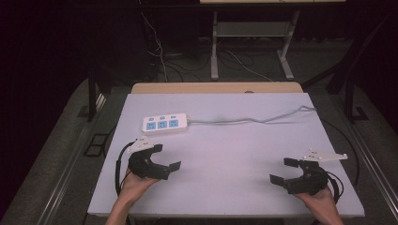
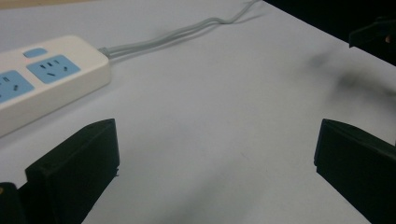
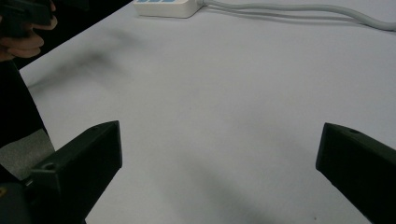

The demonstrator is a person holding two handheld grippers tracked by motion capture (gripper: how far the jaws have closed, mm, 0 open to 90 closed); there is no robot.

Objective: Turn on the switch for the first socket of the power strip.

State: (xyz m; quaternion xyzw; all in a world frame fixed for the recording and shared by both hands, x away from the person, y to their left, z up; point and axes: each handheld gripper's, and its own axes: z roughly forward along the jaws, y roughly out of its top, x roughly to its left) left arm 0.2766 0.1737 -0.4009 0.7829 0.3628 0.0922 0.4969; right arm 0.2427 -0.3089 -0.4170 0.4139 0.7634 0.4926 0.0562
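Both tools hover low over the white tabletop [image 1: 234,154], jaws wide apart and empty: the left tool [image 1: 168,158] near-left, the right tool [image 1: 281,170] near-right. The power strip [image 1: 164,124] lies far-left, just beyond the left tool, its cable [image 1: 244,121] trailing right. That tool is best placed to reach it, closing squarely across the strip's narrow width.

1. A white power strip [image 1: 165,124] lay flat on the far left part of the white table [image 1: 234,154], long side running left to right.
2. Its top face carried three blue socket panels, each with a small blue switch behind it.
3. Its grey cable [image 1: 253,119] left the right end and snaked across to the table's far right edge.
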